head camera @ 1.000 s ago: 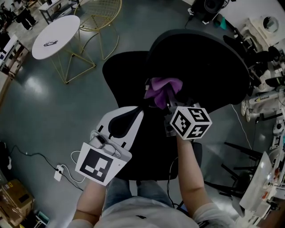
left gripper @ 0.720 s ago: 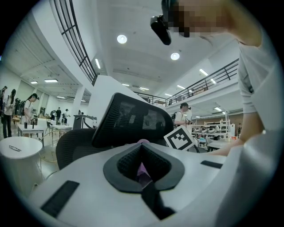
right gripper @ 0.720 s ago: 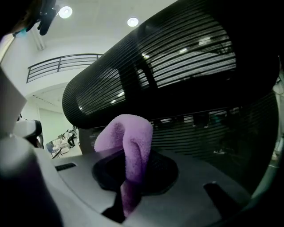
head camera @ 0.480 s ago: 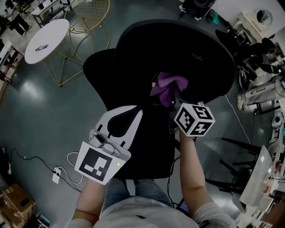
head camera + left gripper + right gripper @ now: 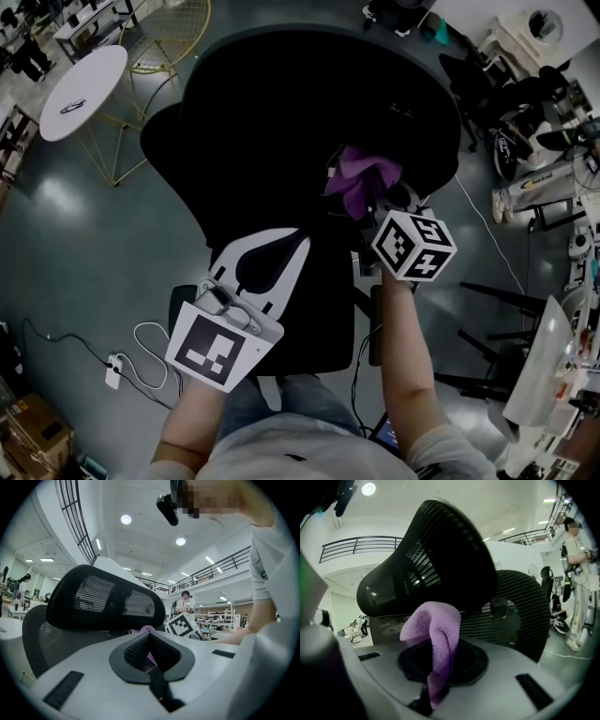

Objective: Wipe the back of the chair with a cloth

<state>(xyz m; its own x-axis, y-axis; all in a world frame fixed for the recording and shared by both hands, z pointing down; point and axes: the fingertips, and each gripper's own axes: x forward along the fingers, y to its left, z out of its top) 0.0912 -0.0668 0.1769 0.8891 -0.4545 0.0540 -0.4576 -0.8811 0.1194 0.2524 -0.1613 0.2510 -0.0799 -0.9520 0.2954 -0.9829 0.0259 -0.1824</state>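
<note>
Your right gripper (image 5: 367, 208) squeezes the purple cloth (image 5: 361, 173) tight so it can rub the chair back (image 5: 281, 112) just ahead; your left gripper (image 5: 274, 246) sits closed and empty.

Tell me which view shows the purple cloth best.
The right gripper view: the purple cloth stands central, pinched in the right gripper. The head view shows it small and bunched at the chair back. The left gripper view shows only a sliver.

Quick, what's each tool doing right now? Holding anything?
Left tool: closed, holding nothing.
Right tool: closed on the purple cloth.
</note>
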